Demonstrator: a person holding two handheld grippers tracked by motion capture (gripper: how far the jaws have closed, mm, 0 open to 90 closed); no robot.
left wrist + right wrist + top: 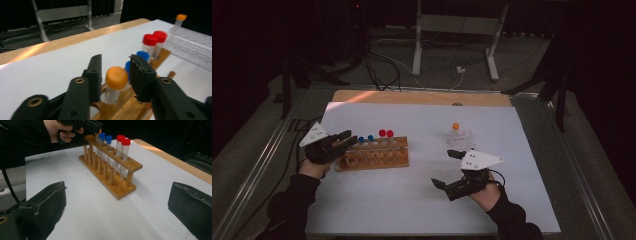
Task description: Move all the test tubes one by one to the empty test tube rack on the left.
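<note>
A wooden tube rack (pixel 372 155) stands left of centre on the white sheet (pixel 422 200). It holds two blue-capped tubes (pixel 365 138) and two red-capped tubes (pixel 386 133). At the rack's left end my left gripper (pixel 116 60) is open, its jaws on either side of an orange-capped tube (pixel 116 78) that sits in a rack hole (pixel 125 105). A thin gap shows on each side of the cap. My right gripper (pixel 443 168) hovers wide open over the sheet at the front right, with nothing between its jaws. In the right gripper view the rack (pixel 110 162) lies ahead.
A clear plastic rack (pixel 460 136) with another orange-capped tube (pixel 455 126) stands behind my right gripper. A bare wooden strip (pixel 422 96) marks the table's far edge. Metal stand legs (pixel 417 55) and cables (pixel 382 70) lie on the floor beyond.
</note>
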